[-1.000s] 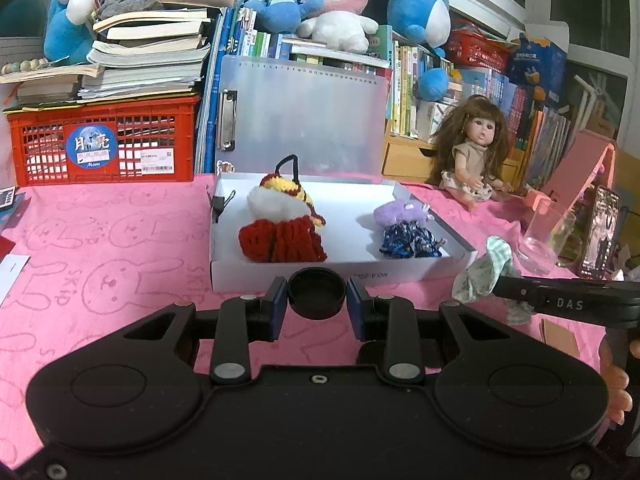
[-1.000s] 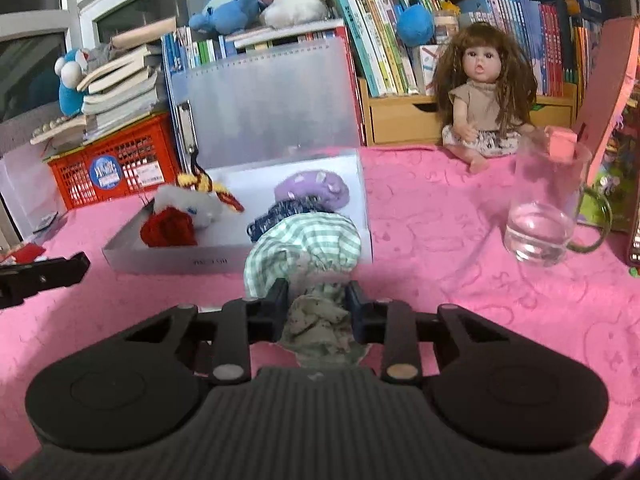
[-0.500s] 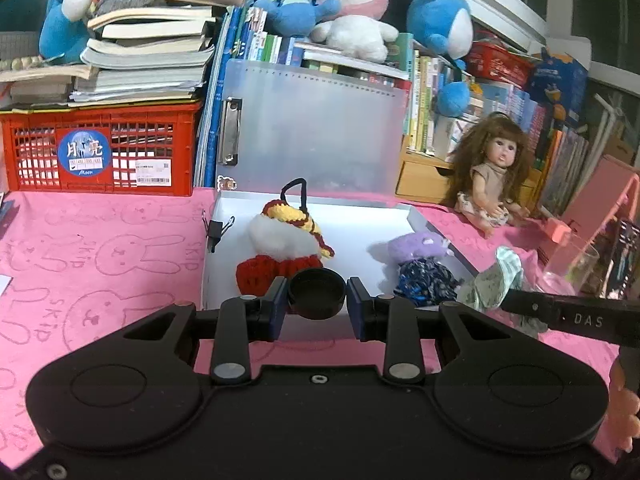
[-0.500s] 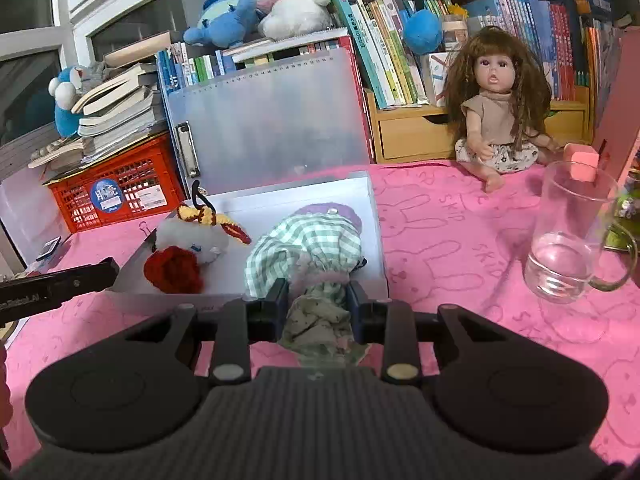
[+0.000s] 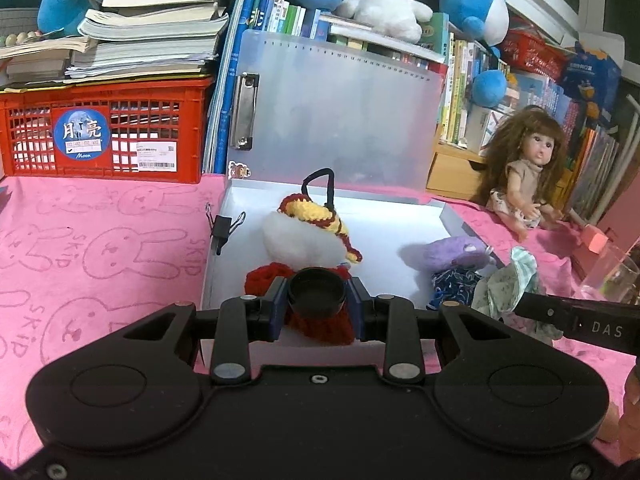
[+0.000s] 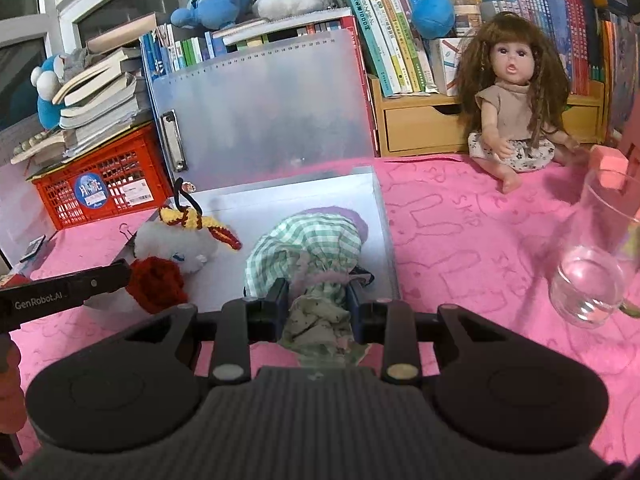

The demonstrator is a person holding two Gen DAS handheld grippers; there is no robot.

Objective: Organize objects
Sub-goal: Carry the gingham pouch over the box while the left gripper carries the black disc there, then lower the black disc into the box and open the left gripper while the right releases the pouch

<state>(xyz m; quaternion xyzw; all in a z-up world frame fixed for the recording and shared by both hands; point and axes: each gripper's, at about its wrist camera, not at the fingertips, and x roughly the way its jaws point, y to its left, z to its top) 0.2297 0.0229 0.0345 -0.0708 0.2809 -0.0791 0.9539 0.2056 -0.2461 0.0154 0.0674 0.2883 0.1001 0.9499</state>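
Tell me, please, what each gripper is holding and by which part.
Left gripper: black round cap, by its sides. Right gripper: green checked cloth bundle, at its gathered neck.

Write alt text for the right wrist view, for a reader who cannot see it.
The right claw is shut on a green checked cloth bundle, holding it over the near right part of a shallow white box on a pink tablecloth. A crocheted toy lies in the box; a doll and glass mug are to the right.

We count one white tray point(image 5: 404, 240) holding one crocheted plush point(image 5: 304, 240), one purple pouch point(image 5: 456, 252) and one dark patterned pouch point(image 5: 452, 284). We count two claws: the left claw point(image 5: 318, 304) has one black cap point(image 5: 318, 292), the right claw point(image 6: 318, 304) one green checked pouch point(image 6: 308, 248). One doll point(image 6: 516, 100), one glass point(image 6: 592, 268), one red crate point(image 5: 104, 128).
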